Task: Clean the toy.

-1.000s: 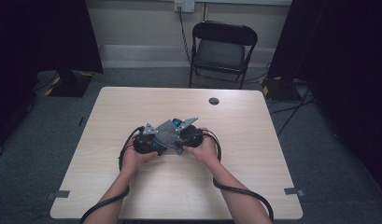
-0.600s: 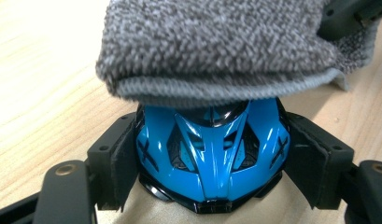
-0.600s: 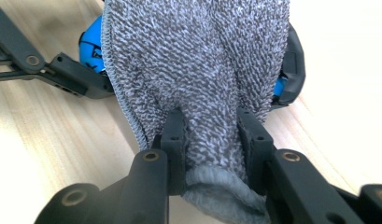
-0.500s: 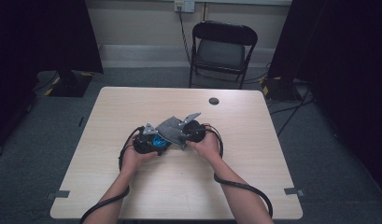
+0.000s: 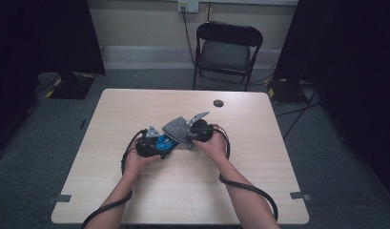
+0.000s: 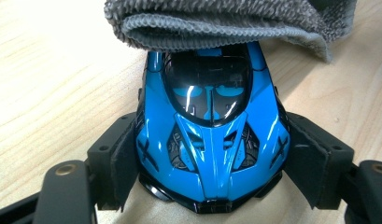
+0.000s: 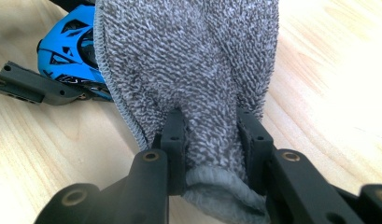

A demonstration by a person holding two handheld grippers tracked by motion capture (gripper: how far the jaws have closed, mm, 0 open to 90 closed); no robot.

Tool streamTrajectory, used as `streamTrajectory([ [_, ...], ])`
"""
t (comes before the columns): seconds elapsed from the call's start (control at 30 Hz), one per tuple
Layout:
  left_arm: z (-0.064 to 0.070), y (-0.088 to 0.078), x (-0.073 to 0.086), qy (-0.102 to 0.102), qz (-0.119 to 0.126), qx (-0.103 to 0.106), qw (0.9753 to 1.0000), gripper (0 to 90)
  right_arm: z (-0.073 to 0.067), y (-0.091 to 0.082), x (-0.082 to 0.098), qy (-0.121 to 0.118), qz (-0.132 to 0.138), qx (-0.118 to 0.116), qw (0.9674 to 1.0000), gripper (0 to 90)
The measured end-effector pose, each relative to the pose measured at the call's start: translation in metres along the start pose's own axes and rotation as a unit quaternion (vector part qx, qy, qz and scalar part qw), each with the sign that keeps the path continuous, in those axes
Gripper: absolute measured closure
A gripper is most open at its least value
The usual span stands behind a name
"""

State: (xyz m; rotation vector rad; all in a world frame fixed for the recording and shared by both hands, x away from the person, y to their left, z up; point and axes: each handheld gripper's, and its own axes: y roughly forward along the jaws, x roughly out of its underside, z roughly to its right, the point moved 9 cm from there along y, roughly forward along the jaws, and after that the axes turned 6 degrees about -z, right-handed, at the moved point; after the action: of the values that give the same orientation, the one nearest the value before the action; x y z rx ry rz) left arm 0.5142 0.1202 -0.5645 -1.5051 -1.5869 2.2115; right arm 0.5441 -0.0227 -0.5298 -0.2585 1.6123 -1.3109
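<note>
cloth sliding over the clamped toy car

since a second ago the right gripper (image 5: 191, 136) is carrying the grey cloth (image 5: 176, 128) a little toward the lower left of the high view, so the cloth is now covering more of the blue toy car (image 5: 162, 141) than before; the left gripper (image 5: 157, 145) is staying put. judging from this, a wiping stroke over the car's body is under way, with the far end of the car being rubbed and the near end not yet touched.

in the left gripper view the car (image 6: 212, 126) is sitting in the middle of the frame, its flanks pressed between the two black jaws at lower left and lower right, so the left tongs are grasping the car. the folded cloth (image 6: 226, 23) is lying across the top of the frame, touching the far edge of the dark cabin glass.

in the right gripper view the cloth (image 7: 188, 70) is bunched between the jaws at bottom centre, clenched tight, and the car (image 7: 69, 56) is peeking out at upper left beside it. the table (image 5: 259, 143) is bare around them.
</note>
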Motion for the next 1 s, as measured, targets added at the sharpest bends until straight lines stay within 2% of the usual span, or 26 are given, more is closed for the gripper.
streamTrajectory([
  [0.5, 0.0, 0.0, 0.0, 0.0, 0.0, 0.0, 1.0, 25.3, 0.019, -0.006, 0.011, 0.027, 0.0, 0.013, 0.9995, 68.6],
  [0.73, 0.0, 0.0, 0.0, 0.0, 0.0, -0.001, 1.0, 25.1, 0.036, -0.009, 0.029, 0.053, -0.003, 0.023, 0.9983, 68.5],
  [0.83, 0.0, 0.0, 0.0, 0.0, 0.0, -0.002, 1.0, 25.0, 0.043, -0.014, 0.035, 0.062, -0.003, 0.035, 0.9975, 68.5],
  [1.0, 0.0, 0.0, 0.001, -0.002, -0.002, -0.003, 1.0, 23.4, 0.052, -0.023, 0.049, 0.069, 0.0, 0.037, 0.9969, 68.5],
])
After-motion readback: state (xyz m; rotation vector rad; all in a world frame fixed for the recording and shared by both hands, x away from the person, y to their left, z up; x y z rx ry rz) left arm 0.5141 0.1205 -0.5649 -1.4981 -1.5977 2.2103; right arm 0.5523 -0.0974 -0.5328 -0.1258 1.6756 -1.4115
